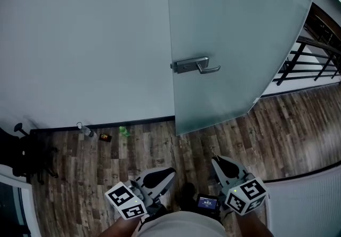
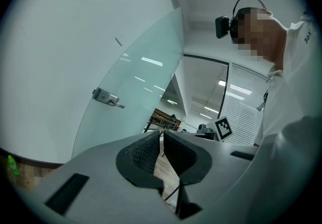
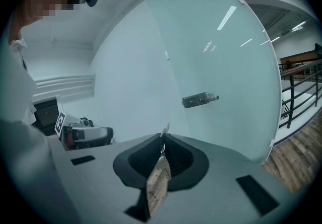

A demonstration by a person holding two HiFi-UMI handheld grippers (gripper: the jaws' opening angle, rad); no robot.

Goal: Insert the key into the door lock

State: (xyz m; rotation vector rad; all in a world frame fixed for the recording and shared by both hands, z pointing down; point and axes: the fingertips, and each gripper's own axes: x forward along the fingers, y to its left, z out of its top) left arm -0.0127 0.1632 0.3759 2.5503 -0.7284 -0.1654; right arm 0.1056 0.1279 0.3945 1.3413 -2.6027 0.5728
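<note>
The right gripper (image 3: 162, 141) has its jaws pressed together on a small silvery key (image 3: 165, 129), whose tip pokes out just past the dark pads. The left gripper (image 2: 161, 140) is closed to a sliver and carries nothing. Seen from the head camera, the left gripper (image 1: 167, 173) and the right gripper (image 1: 217, 161) are held low over the wood-plank floor (image 1: 160, 145), well apart from the frosted glass door (image 1: 234, 28). The metal door lock (image 1: 184, 65) and its lever handle (image 1: 209, 68) sit at the door's left edge, beside a pale wall (image 1: 80, 33). A small bottle (image 1: 84, 130), a green object (image 1: 124, 131) and a dark item (image 1: 105, 137) lie at the wall's foot. A black railing (image 1: 311, 65) runs at the right.
</note>
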